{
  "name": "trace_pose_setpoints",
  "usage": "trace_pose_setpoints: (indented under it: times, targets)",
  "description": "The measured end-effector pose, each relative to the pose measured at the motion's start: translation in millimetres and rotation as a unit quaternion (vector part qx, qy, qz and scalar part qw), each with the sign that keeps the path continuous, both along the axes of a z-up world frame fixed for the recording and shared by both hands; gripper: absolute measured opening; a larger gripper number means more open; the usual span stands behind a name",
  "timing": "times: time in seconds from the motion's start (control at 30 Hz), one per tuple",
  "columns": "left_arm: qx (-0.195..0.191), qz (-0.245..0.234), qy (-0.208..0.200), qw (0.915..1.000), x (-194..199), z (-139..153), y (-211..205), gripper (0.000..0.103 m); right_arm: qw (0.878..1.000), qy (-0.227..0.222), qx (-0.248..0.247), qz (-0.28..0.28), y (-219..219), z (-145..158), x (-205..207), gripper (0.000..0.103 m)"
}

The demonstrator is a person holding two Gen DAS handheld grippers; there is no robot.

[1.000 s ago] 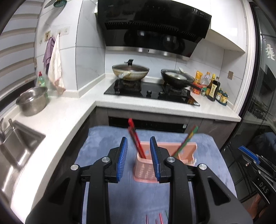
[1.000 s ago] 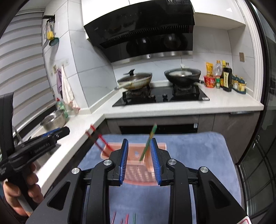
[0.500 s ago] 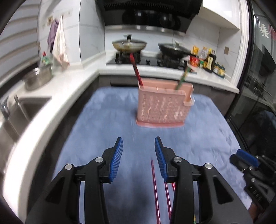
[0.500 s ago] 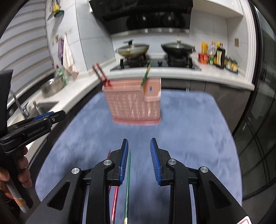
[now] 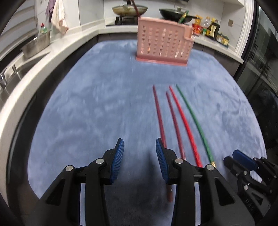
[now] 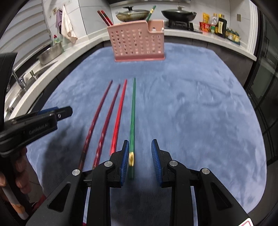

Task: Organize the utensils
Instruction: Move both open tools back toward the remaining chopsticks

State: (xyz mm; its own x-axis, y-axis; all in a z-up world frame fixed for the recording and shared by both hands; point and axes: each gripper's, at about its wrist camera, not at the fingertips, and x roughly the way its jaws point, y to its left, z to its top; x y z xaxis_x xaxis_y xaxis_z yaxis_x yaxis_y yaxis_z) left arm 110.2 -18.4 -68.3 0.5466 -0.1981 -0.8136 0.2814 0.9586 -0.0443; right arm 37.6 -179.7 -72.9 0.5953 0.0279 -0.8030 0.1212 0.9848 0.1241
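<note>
Now: both views slightly motion-blurred. Landmark taken as the pink utensil basket (image 5: 164, 40), upright at the far end of the blue mat (image 5: 97, 104).

Left hand-held gripper (image 5: 139, 157): jaws apart, holding nothing, low over the near end of the mat, well short of the basket. Blue fingertips (image 5: 119, 154) on either side of bare mat.

Right hand-held gripper (image 6: 140, 158): jaws apart, nothing clamped, likewise at the near end of the mat, facing the basket. Butt end of the green chopstick (image 6: 133, 111) lying between the jaws, just beside the left pad; contact with that pad cannot be told.

Four chopsticks flat on the mat between the grippers and the basket, tips toward the basket but well short of it. From left to right in the right wrist view: dark red chopstick (image 6: 97, 118), second dark red chopstick (image 6: 108, 118), bright red chopstick (image 6: 119, 111), then the green one. Roughly parallel, close together, not crossing.

In the basket itself: red chopsticks (image 6: 105, 17) leaning out at the left end, a green chopstick in the basket (image 6: 150, 11) standing tilted at the right end, by the small side compartment.

Behind the basket: white counter (image 6: 191, 33) with a stove, two pans (image 6: 133, 14) and bottles (image 6: 220, 26). Left of the basket: sink (image 5: 10, 76) and steel bowl (image 5: 37, 45).
</note>
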Motion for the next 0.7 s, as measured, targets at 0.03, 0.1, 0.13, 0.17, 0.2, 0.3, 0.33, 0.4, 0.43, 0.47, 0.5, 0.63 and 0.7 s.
trace_pose_setpoints:
  times: [0.03, 0.1, 0.13, 0.17, 0.2, 0.3, 0.33, 0.4, 0.43, 0.47, 0.5, 0.63, 0.7]
  targets:
    - [0.0, 0.001, 0.003, 1.0, -3, -4, 2, 0.036, 1.0, 0.003, 0.0, 0.0, 0, -2, -1, 0.027]
    - [0.002, 0.003, 0.01, 0.9999, -8, -9, 6, 0.036, 1.0, 0.008, 0.002, 0.0, 2, -8, -4, 0.027]
    - [0.005, 0.004, 0.012, 0.9999, -10, -12, 8, 0.036, 1.0, 0.011, 0.004, 0.0, 1, -11, -5, 0.027]
    - [0.007, 0.005, 0.013, 0.9999, -11, -14, 9, 0.036, 1.0, 0.013, 0.005, -0.001, 2, -13, -5, 0.027]
    - [0.009, 0.006, 0.017, 0.9998, -14, -17, 11, 0.036, 1.0, 0.015, 0.007, 0.0, 2, -15, -5, 0.027]
    - [0.013, 0.007, 0.023, 0.9996, -18, -22, 13, 0.036, 1.0, 0.017, 0.007, 0.002, 4, -18, -6, 0.027]
    - [0.012, 0.007, 0.025, 0.9996, -20, -24, 14, 0.037, 1.0, 0.018, 0.006, 0.003, 5, -19, -5, 0.027]
    - [0.013, 0.007, 0.027, 0.9995, -23, -25, 14, 0.04, 1.0, 0.018, 0.006, 0.004, 7, -20, -5, 0.027]
    - [0.014, 0.007, 0.027, 0.9995, -25, -26, 14, 0.047, 1.0, 0.019, 0.006, 0.005, 8, -21, -5, 0.027]
    - [0.015, 0.007, 0.025, 0.9996, -27, -26, 15, 0.05, 1.0, 0.02, 0.007, 0.006, 9, -22, -4, 0.027]
    - [0.016, 0.006, 0.022, 0.9996, -29, -26, 14, 0.05, 1.0, 0.02, 0.007, 0.007, 9, -23, -4, 0.027]
    - [0.017, -0.002, 0.023, 0.9996, -31, -26, 10, 0.051, 1.0, 0.024, 0.006, 0.012, 11, -27, -2, 0.025]
    - [0.018, -0.006, 0.022, 0.9996, -32, -26, 8, 0.051, 1.0, 0.024, 0.004, 0.014, 12, -28, -1, 0.024]
